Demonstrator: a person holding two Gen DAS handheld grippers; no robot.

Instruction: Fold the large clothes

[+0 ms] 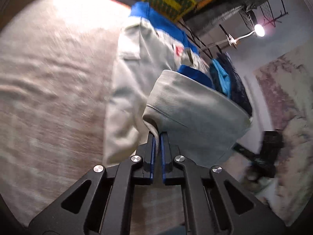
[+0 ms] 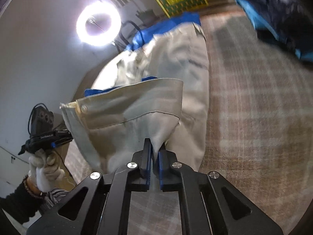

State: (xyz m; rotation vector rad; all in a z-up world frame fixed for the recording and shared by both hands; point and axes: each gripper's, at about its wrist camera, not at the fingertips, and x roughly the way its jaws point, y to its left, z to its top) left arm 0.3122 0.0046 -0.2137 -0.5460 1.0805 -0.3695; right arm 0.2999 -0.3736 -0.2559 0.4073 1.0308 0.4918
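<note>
**Both grippers clamp the jacket hem**

The left gripper has its fingers clamped on the grey jacket hem. The right gripper pinches the hem likewise. From each grip the jacket stretches toward 12 o'clock over the bed. A gloved hand shows at 8 o'clock in the right view.

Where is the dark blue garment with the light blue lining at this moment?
The dark blue garment lies at the upper right in the right wrist view, on the beige bedspread, right of the grey work jacket.
</note>
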